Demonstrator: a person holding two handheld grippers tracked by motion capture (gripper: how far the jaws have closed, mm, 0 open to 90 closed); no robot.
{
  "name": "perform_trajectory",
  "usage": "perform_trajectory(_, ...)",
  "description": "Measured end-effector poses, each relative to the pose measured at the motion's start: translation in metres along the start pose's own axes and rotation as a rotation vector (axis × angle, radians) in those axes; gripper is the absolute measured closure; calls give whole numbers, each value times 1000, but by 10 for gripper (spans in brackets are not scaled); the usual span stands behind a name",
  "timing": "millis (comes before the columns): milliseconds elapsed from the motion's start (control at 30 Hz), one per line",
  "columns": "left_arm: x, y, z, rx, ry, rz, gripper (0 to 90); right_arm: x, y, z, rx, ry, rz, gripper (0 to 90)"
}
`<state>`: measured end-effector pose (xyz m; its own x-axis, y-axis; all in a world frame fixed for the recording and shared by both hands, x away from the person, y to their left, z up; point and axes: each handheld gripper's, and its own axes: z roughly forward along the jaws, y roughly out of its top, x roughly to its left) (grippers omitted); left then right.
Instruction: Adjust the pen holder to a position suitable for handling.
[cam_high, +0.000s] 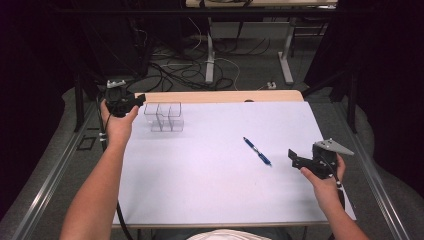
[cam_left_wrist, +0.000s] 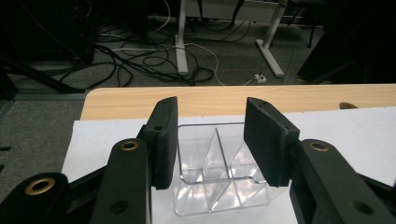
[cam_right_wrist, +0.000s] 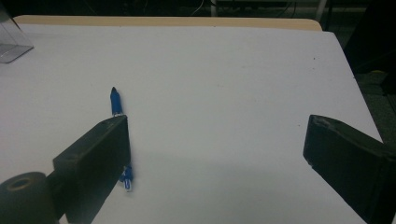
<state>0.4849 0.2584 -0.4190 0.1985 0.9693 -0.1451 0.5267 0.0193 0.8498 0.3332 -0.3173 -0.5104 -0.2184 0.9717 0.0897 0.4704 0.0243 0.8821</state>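
A clear plastic organizer (cam_high: 164, 117) with several compartments stands at the far left of the white tabletop (cam_high: 215, 195). My left gripper (cam_high: 141, 98) hovers at its left edge. In the left gripper view the organizer (cam_left_wrist: 219, 177) lies just beyond and below my left gripper (cam_left_wrist: 211, 105), whose jaws stand apart with no pad pressing on it. A blue pen (cam_high: 257, 151) lies to the right of the middle. My right gripper (cam_high: 293, 155) is just right of it, wide open. In the right gripper view the pen (cam_right_wrist: 116, 102) runs beside the left jaw of my right gripper (cam_right_wrist: 217, 126), untouched.
A bare wooden strip (cam_high: 220, 96) runs along the table's far edge. Beyond it the floor holds tangled cables (cam_high: 175, 70) and desk legs (cam_high: 210, 55). A corner of the organizer (cam_right_wrist: 11, 44) shows at the upper left of the right gripper view.
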Motion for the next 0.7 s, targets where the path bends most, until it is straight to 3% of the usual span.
perform_trajectory(167, 2, -1, 11, 41, -1, 16, 576, 1, -1, 1, 3, 7, 8, 71)
perform_trajectory(433, 3, -5, 26, 64, 30, 23, 583, 0, -1, 1, -1, 7, 8, 73)
perform_trajectory(700, 8, -8, 37, 101, 41, 8, 632, 1, -1, 1, 6, 8, 3, 73)
